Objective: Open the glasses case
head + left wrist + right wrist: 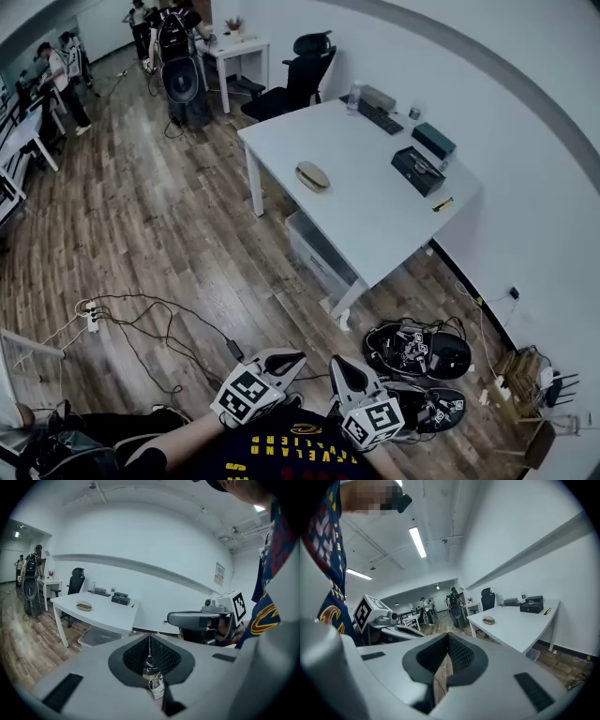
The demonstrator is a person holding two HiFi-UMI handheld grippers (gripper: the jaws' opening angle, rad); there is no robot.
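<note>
The glasses case (312, 175) is a tan oval and lies closed near the left edge of the white table (375, 216), far from both grippers. It also shows small in the left gripper view as the case (84, 605) and in the right gripper view as the case (489, 619). My left gripper (286, 361) and right gripper (347, 371) are held side by side close to the body, over the wooden floor. In their own views the left gripper (150, 641) and right gripper (447, 641) have their jaws together with nothing between them.
On the table stand a black box (418, 171), a keyboard (380, 116), a bottle (353, 97) and a yellow pen (442, 202). A storage bin (319, 253) sits under it. Cables (141, 323) and shoes (417, 352) lie on the floor. An office chair (305, 75) stands behind.
</note>
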